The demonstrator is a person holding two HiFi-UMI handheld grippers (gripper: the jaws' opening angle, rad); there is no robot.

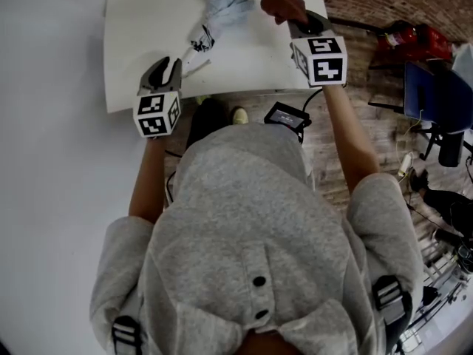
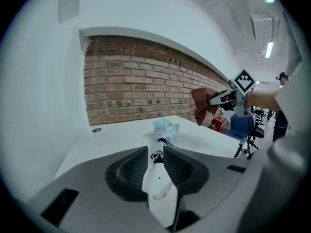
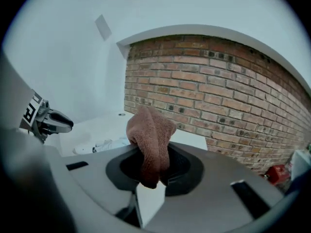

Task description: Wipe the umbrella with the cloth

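Right claw [image 3: 154, 168] pinches the cloth [image 3: 148, 130]; left claw [image 2: 155, 153] pinches the umbrella [image 2: 165, 130] handle on the table [image 1: 148, 21].

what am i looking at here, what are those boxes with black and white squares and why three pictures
No robot here: a person in a grey hoodie holds a tool in each hand. The head view looks down from a camera on the person's head; the other two come from cameras riding on the tools. The marked boxes are part of them. The left hand-held gripper is closed on the white handle of a folded pale blue umbrella, which lies on the white table. The right hand-held gripper pinches a brown cloth, held above the table, apart from the umbrella.
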